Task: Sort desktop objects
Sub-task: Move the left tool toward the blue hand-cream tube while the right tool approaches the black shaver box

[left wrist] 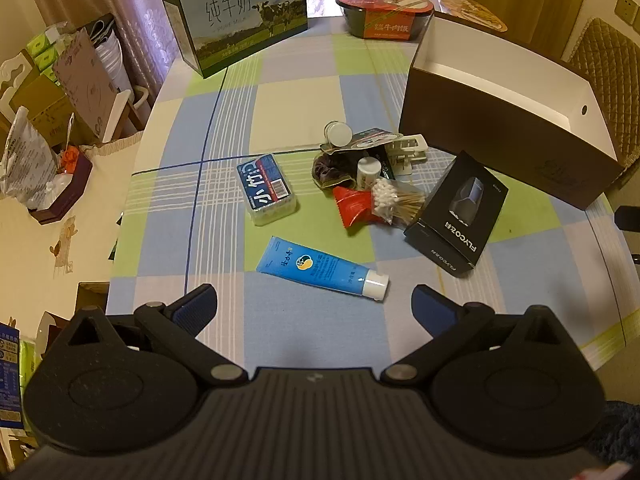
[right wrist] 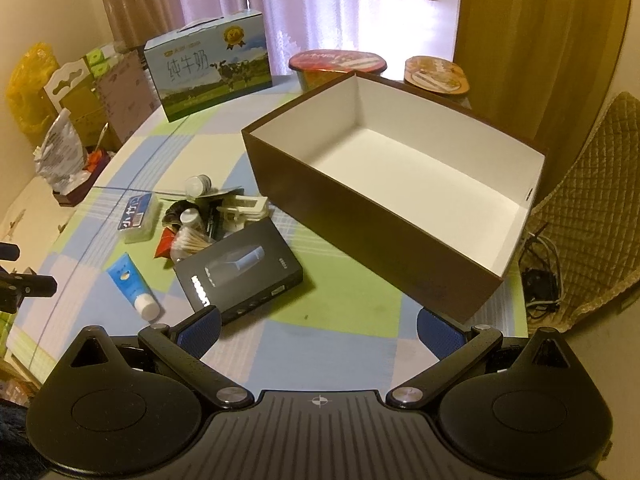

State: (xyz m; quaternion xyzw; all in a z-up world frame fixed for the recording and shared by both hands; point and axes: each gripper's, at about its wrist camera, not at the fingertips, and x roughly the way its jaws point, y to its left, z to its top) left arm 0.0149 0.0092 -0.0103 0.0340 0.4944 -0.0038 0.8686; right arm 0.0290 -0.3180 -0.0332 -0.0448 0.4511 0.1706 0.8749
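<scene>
Hovering above the near edge of the table (left wrist: 304, 96), the left hand-held gripper (left wrist: 314, 304) has its blue-padded fingers spread wide with nothing between them, and the right hand-held gripper (right wrist: 318, 326) hangs the same way, wide apart and empty. Just beyond the left one lies a blue tube (left wrist: 322, 267) with a white cap, flat on the checked cloth. Past it, toward the middle of the table, sits a blue tissue pack (left wrist: 267, 189), and to its right a loose heap: a red wrapper (left wrist: 352, 205), a bag of cotton swabs (left wrist: 394, 199), two small white bottles (left wrist: 368, 171), a dark scrunchie and a pale plastic clip (left wrist: 406, 149). A black product box (right wrist: 238, 270) lies flat beside the heap, close to the right gripper's left finger. The big brown storage box (right wrist: 400, 184), white inside and holding nothing, stands along the table's right edge. At the far edge stand a milk carton case (left wrist: 236, 12) and a red-lidded meal bowl (left wrist: 384, 14).
</scene>
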